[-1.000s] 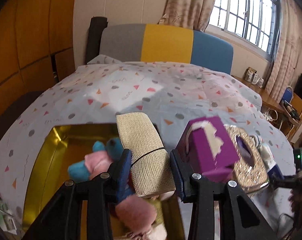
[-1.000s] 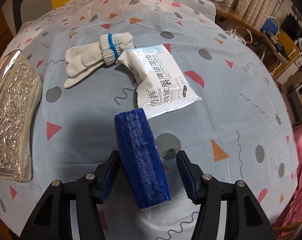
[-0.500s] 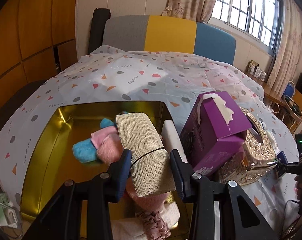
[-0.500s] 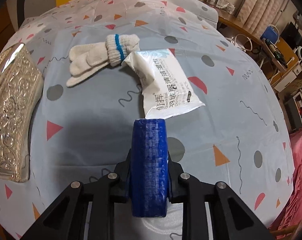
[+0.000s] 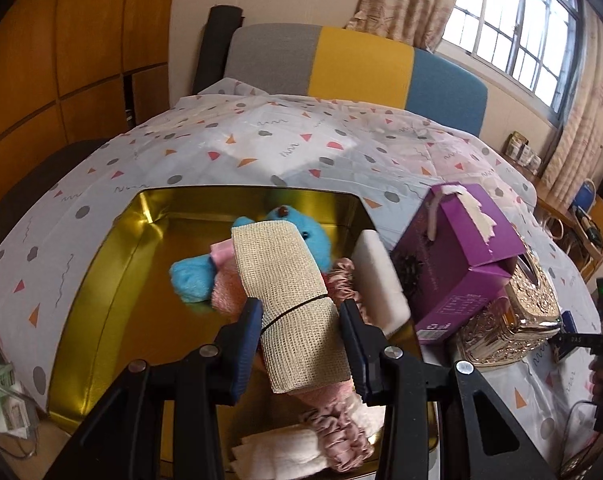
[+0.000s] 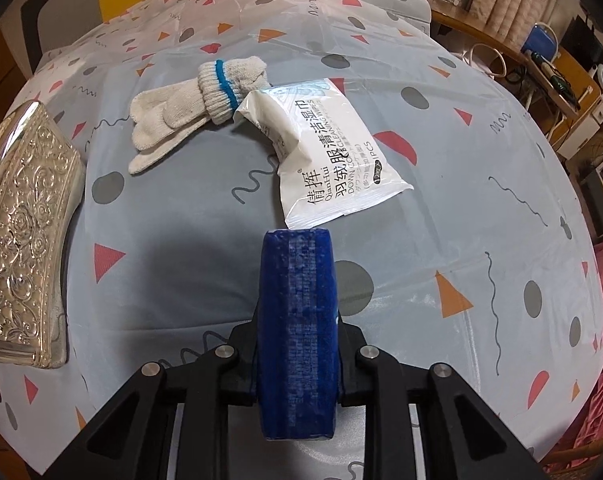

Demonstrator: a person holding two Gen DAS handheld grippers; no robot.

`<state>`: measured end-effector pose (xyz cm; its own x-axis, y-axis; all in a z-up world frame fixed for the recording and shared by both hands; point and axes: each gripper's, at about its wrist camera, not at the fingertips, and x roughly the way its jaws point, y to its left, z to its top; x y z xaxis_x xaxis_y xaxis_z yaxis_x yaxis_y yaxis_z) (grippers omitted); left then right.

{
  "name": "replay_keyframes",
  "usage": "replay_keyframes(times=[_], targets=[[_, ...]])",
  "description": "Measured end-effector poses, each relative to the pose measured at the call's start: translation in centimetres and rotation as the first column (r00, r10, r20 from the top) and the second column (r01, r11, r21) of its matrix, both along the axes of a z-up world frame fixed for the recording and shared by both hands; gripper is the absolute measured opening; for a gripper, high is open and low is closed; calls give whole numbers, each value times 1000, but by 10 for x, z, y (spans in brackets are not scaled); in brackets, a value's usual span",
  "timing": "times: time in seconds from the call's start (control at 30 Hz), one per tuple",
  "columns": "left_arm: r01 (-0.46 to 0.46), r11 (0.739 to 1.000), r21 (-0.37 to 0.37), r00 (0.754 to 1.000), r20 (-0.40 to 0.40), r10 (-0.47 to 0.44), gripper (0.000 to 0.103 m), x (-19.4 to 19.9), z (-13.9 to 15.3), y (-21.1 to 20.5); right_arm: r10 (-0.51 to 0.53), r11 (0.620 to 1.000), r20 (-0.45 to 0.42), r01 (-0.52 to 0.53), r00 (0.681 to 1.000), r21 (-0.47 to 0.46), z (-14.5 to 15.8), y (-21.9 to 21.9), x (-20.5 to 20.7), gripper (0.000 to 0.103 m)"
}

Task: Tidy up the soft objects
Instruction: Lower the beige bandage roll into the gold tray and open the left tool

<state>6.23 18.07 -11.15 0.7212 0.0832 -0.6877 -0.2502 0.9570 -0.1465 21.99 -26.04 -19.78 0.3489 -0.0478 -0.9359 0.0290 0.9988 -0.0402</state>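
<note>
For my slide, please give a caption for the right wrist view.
Right gripper clamps a blue sponge above gloves and a wipes pack.

Item count, both views

1 gold tin (image 5: 101, 264) w/ 1 blue plush (image 5: 193, 276), 1 white sponge (image 5: 377, 276), 1 pink scrunchie (image 5: 337, 432); 1 beige mesh roll (image 5: 289, 300); 1 purple box (image 5: 461, 256); 1 silver box (image 6: 21, 240); 1 blue sponge (image 6: 297, 332); 1 wipes pack (image 6: 325, 152); 1 glove bundle (image 6: 193, 100).

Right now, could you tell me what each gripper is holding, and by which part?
The left gripper pinches the beige roll near its banded middle; the right gripper clamps the blue sponge by its broad sides.
</note>
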Motion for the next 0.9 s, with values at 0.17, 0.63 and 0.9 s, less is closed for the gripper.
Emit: replay_keyframes(times=[0.17,0.63,0.9], targets=[[-40,999,-20,999,2,40,41,-12,0,20,-6,1000,-2,6,1000,26,-1,-5,3,25],[-137,990,-35,989,-57,135,41,-23,-21,56,-111,974,-9,110,994,197,4,-35,9,45],[-150,989,7,983,-103,150,58,-18,-32,52,-67,998,-4,67,998,17,0,-16,9,24]])
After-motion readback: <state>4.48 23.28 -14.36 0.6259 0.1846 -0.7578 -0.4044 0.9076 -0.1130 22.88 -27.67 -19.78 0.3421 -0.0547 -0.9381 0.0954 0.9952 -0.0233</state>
